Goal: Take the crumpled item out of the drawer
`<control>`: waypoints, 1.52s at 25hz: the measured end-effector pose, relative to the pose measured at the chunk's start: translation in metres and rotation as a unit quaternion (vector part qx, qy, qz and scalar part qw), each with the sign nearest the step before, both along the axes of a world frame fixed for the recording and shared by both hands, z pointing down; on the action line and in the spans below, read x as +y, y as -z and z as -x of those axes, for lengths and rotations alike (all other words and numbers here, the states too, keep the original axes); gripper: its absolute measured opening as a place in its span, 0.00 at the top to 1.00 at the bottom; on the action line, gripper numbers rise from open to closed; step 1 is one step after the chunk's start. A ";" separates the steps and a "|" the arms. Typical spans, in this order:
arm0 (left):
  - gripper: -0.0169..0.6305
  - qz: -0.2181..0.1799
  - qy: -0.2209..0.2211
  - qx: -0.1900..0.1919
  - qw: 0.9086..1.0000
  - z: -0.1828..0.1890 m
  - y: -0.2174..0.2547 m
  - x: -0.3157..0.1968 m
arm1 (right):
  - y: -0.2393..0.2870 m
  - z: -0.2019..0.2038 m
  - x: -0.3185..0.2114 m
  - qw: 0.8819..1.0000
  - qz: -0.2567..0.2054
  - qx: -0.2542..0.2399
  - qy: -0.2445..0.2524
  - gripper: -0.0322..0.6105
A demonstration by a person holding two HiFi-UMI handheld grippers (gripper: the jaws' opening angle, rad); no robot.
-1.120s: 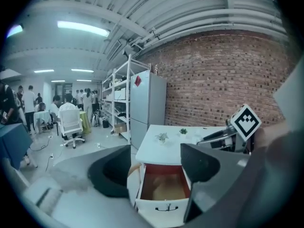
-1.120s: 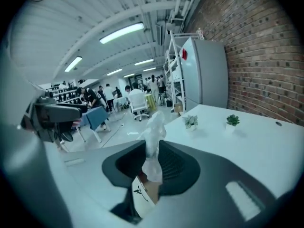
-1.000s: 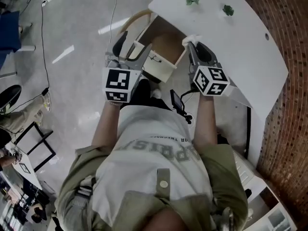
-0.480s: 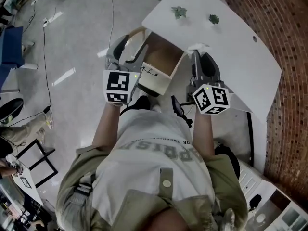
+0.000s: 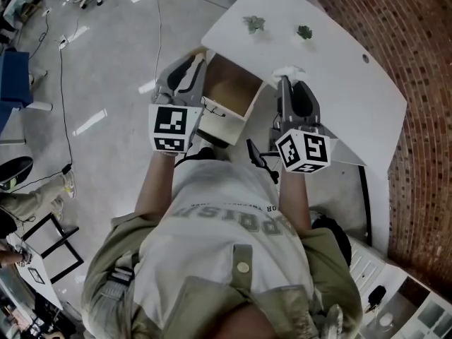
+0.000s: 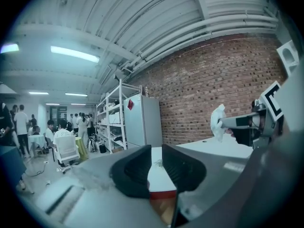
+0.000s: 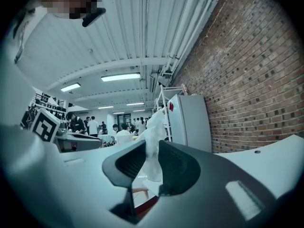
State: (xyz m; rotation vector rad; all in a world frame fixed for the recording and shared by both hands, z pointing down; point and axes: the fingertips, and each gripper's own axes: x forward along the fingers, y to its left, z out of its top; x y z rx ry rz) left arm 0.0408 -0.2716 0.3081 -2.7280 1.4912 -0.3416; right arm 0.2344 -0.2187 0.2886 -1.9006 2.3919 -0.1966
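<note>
The crumpled item, a white tissue, is pinched between the jaws of my right gripper, by the white table's edge and to the right of the open wooden drawer. In the right gripper view the tissue sticks up out of the right gripper. My left gripper is at the drawer's left side. Its jaws are closing to a narrow gap with nothing between them. From the left gripper view I see the tissue held up beside the table.
Two small green bits lie at the table's far end. A brick wall runs along the right. Cables trail over the grey floor. A person's legs and chairs show at the far left.
The left gripper's jaws have narrowed from wide apart to a small gap. The right gripper, still on the tissue, has shifted a little from the drawer's corner toward the table edge.
</note>
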 end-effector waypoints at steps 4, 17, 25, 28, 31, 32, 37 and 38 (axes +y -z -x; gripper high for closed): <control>0.93 -0.012 0.002 -0.004 1.000 -0.004 0.006 -0.004 | 0.007 -0.005 -0.001 1.000 -0.013 0.014 -0.007 0.81; 0.96 -0.049 0.003 -0.009 0.999 -0.014 0.031 -0.004 | 0.029 -0.015 0.005 0.998 -0.052 0.036 -0.024 0.81; 0.96 -0.068 0.000 -0.008 0.998 -0.010 0.045 0.001 | 0.038 -0.012 0.014 0.994 -0.061 0.078 -0.035 0.85; 0.96 -0.070 -0.001 -0.008 0.998 -0.006 0.048 0.003 | 0.038 -0.011 0.015 0.994 -0.061 0.083 -0.035 0.85; 0.96 -0.072 -0.002 -0.010 0.997 -0.003 0.050 0.003 | 0.040 -0.010 0.014 0.994 -0.061 0.087 -0.033 0.85; 0.96 -0.072 -0.001 -0.011 0.997 -0.003 0.049 0.004 | 0.040 -0.010 0.014 0.994 -0.062 0.087 -0.032 0.85; 0.96 -0.067 0.001 -0.013 0.998 -0.001 0.045 0.003 | 0.039 -0.010 0.013 0.993 -0.061 0.094 -0.031 0.85; 0.96 -0.066 0.001 -0.014 0.998 -0.001 0.044 0.003 | 0.039 -0.009 0.013 0.993 -0.060 0.096 -0.030 0.85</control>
